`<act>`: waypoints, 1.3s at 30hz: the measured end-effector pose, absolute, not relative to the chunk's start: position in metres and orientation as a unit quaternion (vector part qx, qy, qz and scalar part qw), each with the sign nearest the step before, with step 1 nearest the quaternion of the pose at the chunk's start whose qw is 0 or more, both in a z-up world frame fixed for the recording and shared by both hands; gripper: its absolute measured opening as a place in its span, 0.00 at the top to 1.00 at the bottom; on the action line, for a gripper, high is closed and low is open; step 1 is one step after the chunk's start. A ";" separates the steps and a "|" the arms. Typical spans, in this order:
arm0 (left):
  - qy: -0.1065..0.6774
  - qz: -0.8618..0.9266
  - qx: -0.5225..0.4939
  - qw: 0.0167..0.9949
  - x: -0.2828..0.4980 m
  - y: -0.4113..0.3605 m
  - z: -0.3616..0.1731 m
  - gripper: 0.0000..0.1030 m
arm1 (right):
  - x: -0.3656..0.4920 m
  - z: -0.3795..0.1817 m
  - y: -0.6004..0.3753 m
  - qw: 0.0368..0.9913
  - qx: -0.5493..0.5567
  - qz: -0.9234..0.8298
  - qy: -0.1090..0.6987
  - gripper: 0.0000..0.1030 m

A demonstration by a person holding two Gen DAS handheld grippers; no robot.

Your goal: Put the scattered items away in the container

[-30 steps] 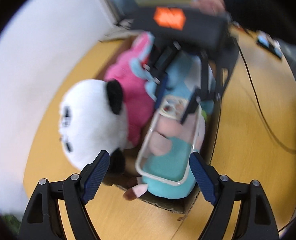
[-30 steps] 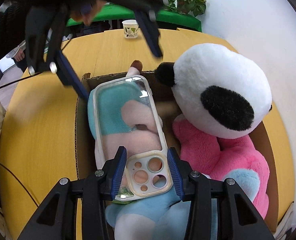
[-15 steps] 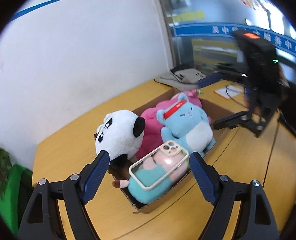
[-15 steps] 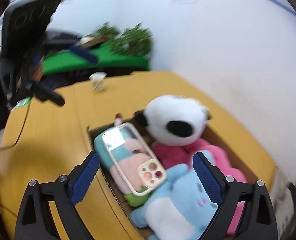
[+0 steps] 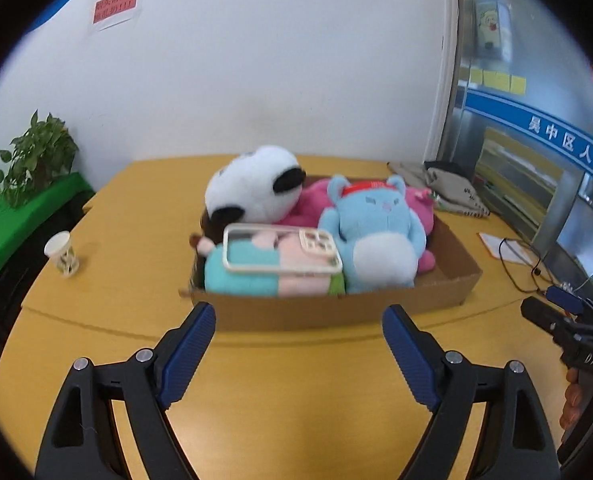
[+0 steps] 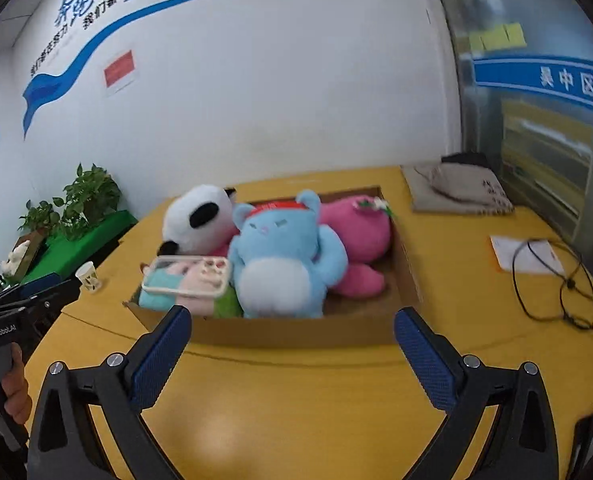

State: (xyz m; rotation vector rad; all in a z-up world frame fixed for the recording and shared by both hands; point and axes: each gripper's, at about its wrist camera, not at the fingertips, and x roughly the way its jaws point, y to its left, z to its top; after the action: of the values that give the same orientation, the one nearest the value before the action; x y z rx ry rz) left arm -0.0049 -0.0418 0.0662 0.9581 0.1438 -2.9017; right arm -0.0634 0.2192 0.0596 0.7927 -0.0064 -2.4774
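A shallow cardboard box (image 5: 336,312) (image 6: 296,330) sits on the yellow table. It holds a panda plush (image 5: 252,188) (image 6: 198,218), a blue plush (image 5: 372,232) (image 6: 280,260), a pink plush (image 5: 420,208) (image 6: 360,236) and a teal-and-pink plush (image 5: 252,276) (image 6: 176,280). A clear phone case (image 5: 280,254) (image 6: 188,274) lies on top of the teal plush. My left gripper (image 5: 298,352) is open and empty in front of the box. My right gripper (image 6: 292,352) is open and empty, also in front of the box.
A paper cup (image 5: 62,254) (image 6: 88,276) stands on the table left of the box. Potted plants (image 5: 32,160) line the left wall. A folded grey cloth (image 6: 460,192) lies at the back right. A black cable and paper (image 6: 536,264) lie at the right.
The right gripper let go of the phone case, which now rests on the teal plush. Both grippers have pulled back from over the box to in front of it.
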 end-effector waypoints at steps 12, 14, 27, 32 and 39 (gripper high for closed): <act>0.057 -0.931 0.357 0.038 -0.004 0.000 0.024 0.16 | -0.037 0.008 0.224 0.202 0.326 -0.923 0.040 0.00; 0.051 -0.929 0.366 0.034 -0.004 0.007 0.019 0.16 | -0.037 0.006 0.223 0.196 0.324 -0.924 0.049 0.00; 0.038 -0.930 0.359 0.059 0.006 0.018 0.019 0.16 | -0.031 0.014 0.210 0.198 0.301 -0.930 0.071 0.00; 0.045 -0.929 0.361 0.068 0.008 0.012 0.018 0.16 | -0.025 0.014 0.205 0.198 0.298 -0.930 0.083 0.00; 0.047 -0.929 0.362 0.064 0.009 0.007 0.017 0.16 | -0.023 0.010 0.201 0.202 0.301 -0.929 0.081 0.00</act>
State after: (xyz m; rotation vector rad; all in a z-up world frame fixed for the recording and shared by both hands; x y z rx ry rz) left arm 0.0090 0.0075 0.0171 1.0944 0.1413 -2.8047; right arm -0.0233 0.2011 0.0101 0.8405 0.2266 -2.5931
